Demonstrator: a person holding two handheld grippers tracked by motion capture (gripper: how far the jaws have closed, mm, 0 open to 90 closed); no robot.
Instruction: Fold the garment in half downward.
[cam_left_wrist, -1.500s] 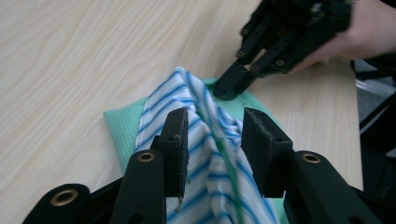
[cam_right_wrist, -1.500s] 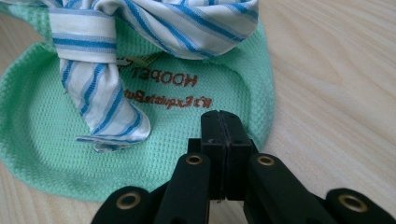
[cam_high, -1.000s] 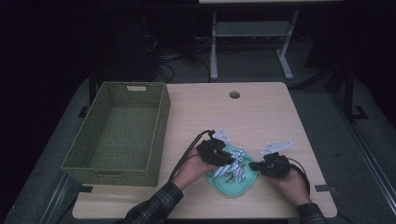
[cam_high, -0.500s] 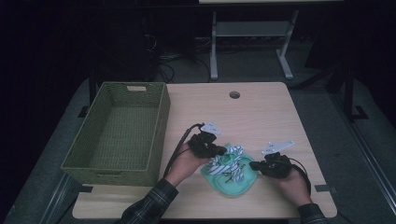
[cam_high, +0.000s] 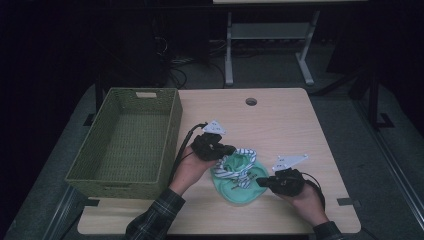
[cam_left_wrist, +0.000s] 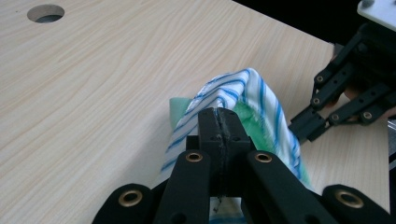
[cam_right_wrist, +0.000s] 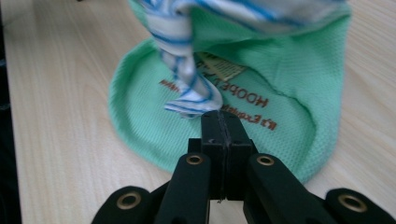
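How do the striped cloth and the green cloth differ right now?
The striped cloth is white with blue stripes; the green cloth is plain mint mesh with brown print. The striped cloth is bunched and lifted by the left gripper; the green cloth mostly lies on the table. Both are soft fabric.

- High view: fixed above the desk's (cam_high: 280, 115) near edge, facing forward and down, far.
- Left tool view: rides the left tool (cam_left_wrist: 218, 122), close, low over the desk.
- Right tool view: rides the right tool (cam_right_wrist: 222, 125), close.
- Shared: the cloths (cam_high: 239, 172).
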